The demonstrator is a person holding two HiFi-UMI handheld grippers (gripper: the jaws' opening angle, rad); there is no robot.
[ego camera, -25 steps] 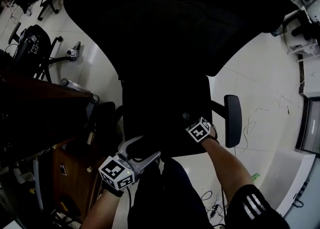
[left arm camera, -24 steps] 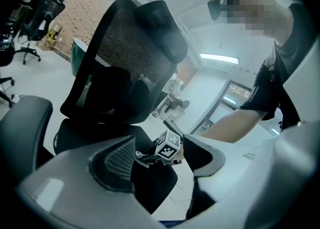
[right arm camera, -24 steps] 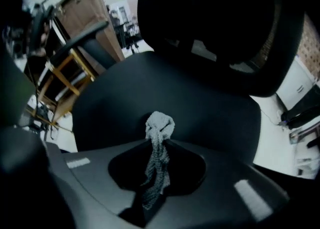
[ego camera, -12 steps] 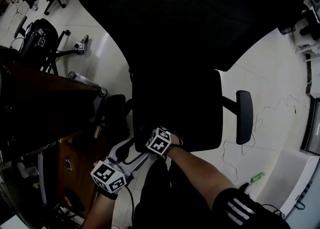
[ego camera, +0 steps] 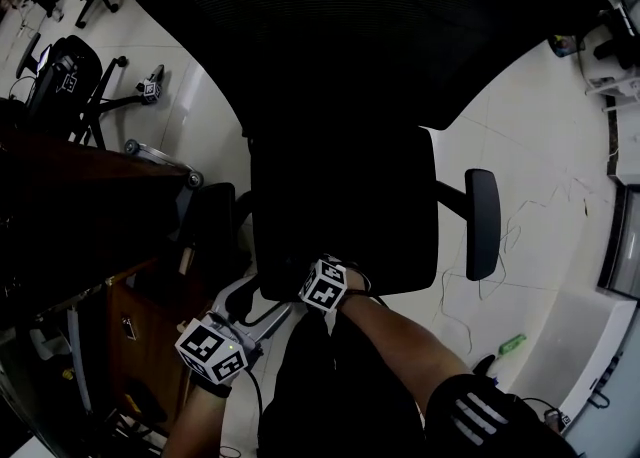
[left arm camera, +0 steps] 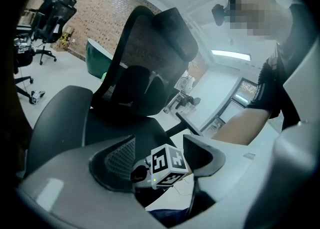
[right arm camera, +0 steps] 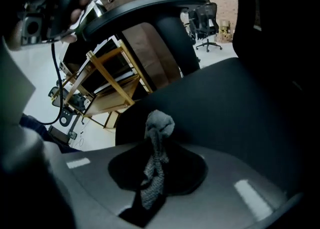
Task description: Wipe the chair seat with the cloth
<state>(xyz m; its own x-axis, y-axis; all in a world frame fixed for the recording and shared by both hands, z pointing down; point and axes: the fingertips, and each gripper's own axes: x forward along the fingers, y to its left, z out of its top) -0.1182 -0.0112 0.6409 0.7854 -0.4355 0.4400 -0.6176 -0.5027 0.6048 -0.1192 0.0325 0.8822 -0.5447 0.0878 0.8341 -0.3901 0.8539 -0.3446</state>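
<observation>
The black office chair fills the head view, its seat [ego camera: 340, 206] below the wide backrest [ego camera: 380, 16]. My right gripper [ego camera: 315, 269] is at the seat's near left front edge, shut on a grey knitted cloth [right arm camera: 156, 160] that sticks up between the jaws against the seat [right arm camera: 240, 103]. In the head view the cloth is hidden. My left gripper [ego camera: 262, 306] hangs lower left of the seat, off it, jaws apart and empty. In the left gripper view its jaws [left arm camera: 160, 160] frame the right gripper's marker cube [left arm camera: 168, 165] and the seat [left arm camera: 125, 133].
Armrests stand on both sides of the seat, right [ego camera: 482, 221] and left [ego camera: 210, 231]. A wooden desk and cabinet [ego camera: 130, 316] sit close on the left. Other chairs [ego camera: 60, 76] stand far left. Cables [ego camera: 500, 246] and a green object [ego camera: 510, 344] lie on the white floor.
My right gripper with the cloth has swept from the seat's right front edge to its left front edge. The left gripper has dropped slightly toward the lower left.
</observation>
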